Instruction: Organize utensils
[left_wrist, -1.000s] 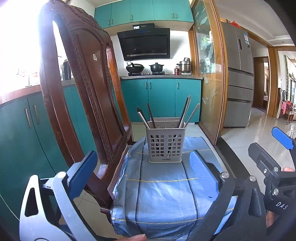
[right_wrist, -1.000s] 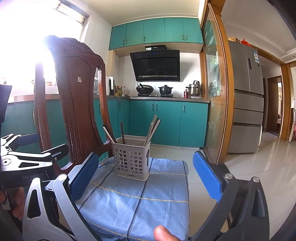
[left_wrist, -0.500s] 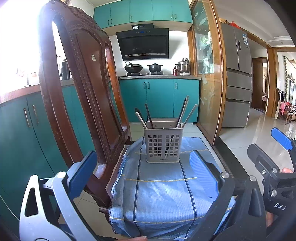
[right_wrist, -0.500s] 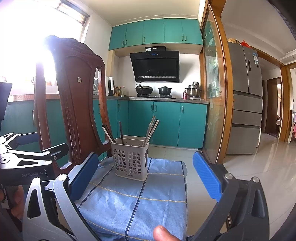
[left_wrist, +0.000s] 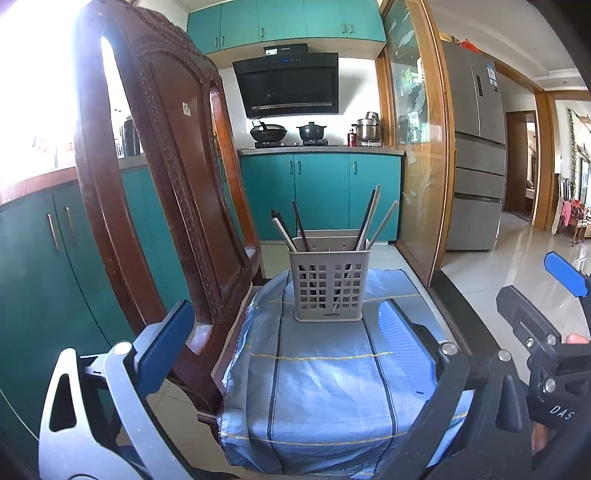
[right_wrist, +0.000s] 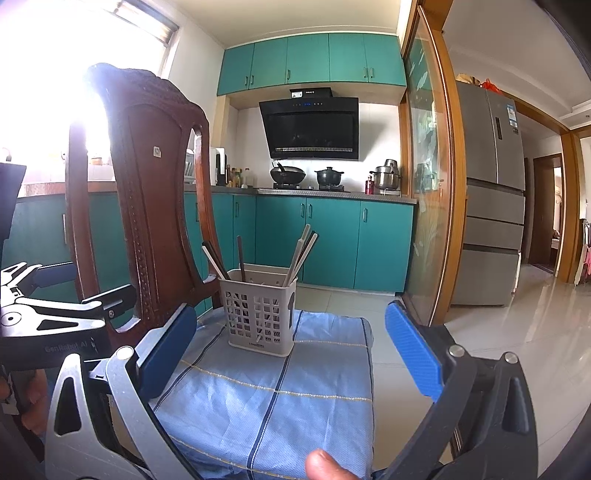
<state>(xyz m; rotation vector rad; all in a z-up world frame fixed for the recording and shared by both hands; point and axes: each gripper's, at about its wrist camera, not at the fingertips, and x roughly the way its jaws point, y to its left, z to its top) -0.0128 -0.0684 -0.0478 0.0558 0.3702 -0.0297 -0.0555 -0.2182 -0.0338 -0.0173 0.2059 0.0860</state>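
A grey slotted utensil holder stands upright on a blue striped cloth that covers a chair seat. It also shows in the right wrist view. Several chopsticks stand in it, leaning left and right; they also show in the right wrist view. My left gripper is open and empty, held back from the holder above the cloth's near part. My right gripper is open and empty, to the right of the left one. The right gripper also shows in the left wrist view.
The carved wooden chair back rises at the left of the seat. Teal cabinets and a stove with pots line the far wall. A glass sliding door and a grey fridge stand to the right, above a tiled floor.
Both grippers have drawn back slightly from the holder, which looks a little smaller and further off. Both stay open and empty.
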